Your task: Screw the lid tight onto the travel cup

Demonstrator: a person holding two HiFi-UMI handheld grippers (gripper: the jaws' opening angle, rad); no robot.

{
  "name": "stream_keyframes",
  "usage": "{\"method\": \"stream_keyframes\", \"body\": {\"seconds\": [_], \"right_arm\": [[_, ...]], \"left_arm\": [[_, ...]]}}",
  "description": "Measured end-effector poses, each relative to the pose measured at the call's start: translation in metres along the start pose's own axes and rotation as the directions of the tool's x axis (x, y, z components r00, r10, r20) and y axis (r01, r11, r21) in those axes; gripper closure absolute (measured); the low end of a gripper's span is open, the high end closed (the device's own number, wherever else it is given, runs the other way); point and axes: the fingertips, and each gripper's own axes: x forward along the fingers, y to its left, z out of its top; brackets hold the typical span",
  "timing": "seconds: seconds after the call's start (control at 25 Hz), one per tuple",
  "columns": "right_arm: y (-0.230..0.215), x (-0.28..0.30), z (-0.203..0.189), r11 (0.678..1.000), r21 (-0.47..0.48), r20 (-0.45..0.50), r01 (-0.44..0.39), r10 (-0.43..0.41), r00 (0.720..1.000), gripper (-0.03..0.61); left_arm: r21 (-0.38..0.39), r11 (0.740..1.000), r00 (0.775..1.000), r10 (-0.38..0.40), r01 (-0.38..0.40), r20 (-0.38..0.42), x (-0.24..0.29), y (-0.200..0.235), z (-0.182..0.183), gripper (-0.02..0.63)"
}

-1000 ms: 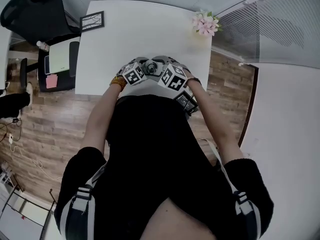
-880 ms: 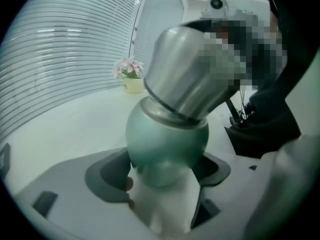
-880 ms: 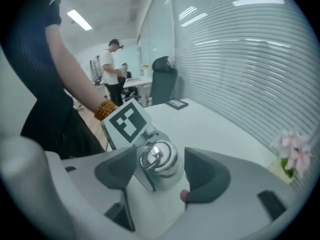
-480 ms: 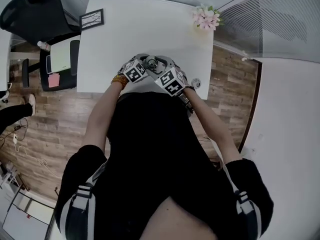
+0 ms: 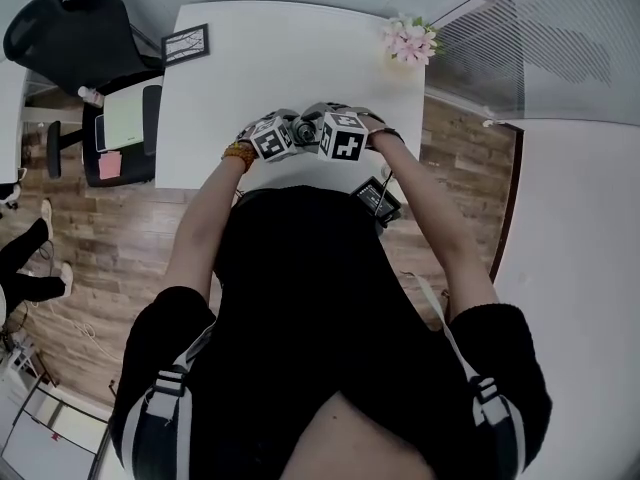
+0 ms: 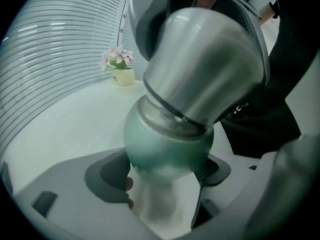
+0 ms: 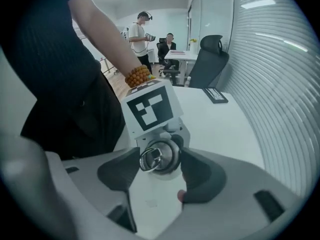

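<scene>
1. Nearest, head view: person in black top (image 5: 300, 348), both forearms reaching fwd to the near edge of the white rectangular table (image 5: 300, 58). Orange bead bracelet (image 5: 238, 154) on L wrist.
2. L gripper (image 6: 169, 160): jaws clamped on the travel cup (image 6: 187, 104), which has a rounded green lower part and a brushed-steel upper part. Pads press the green part from both sides. The cup is tilted and held over the table's near edge.
3. R gripper (image 7: 160, 160): jaws stand wide and have just been closing. The round steel lid (image 7: 161, 153) w/ ring handle sits btw them, pads against its rim L and R. Lid is on the cup's top end; can't tell how far it's screwed in.
4. Head view: L marker cube (image 5: 268, 140) and R marker cube (image 5: 343, 138) sit side by side, lid btw them.
5. Farther on the table: pink flowers in a small pot (image 5: 410, 43) at far R corner, black picture frame (image 5: 185, 42) at far L corner.
6. Beyond: black office chair (image 5: 65, 33) off the far L corner, brown wood floor (image 5: 120, 238), white slatted blinds (image 5: 540, 58) to the R. In the R gripper view, two people (image 7: 142, 31) far off by a desk.
</scene>
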Motion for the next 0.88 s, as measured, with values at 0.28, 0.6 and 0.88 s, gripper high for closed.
{"method": "stream_keyframes", "body": {"seconds": [0.28,0.6,0.88], "right_arm": [[-0.013,-0.020,0.005,0.873,0.440,0.238,0.212,-0.340,0.910,0.311],[-0.009,-0.008,-0.001,0.809,0.445,0.135,0.384,-0.484,0.864,0.344],[-0.007,-0.004,0.001,0.957,0.238,0.143,0.164,-0.202,0.969,0.348]], "left_arm": [[-0.068,0.995,0.991,0.081,-0.074,0.104,-0.001,0.003,0.001,0.235],[-0.133,0.983,0.982,0.143,-0.126,0.125,-0.001,0.004,0.001,0.235],[-0.069,0.995,0.995,0.074,-0.069,0.065,-0.001,0.001,-0.002,0.235]]}}
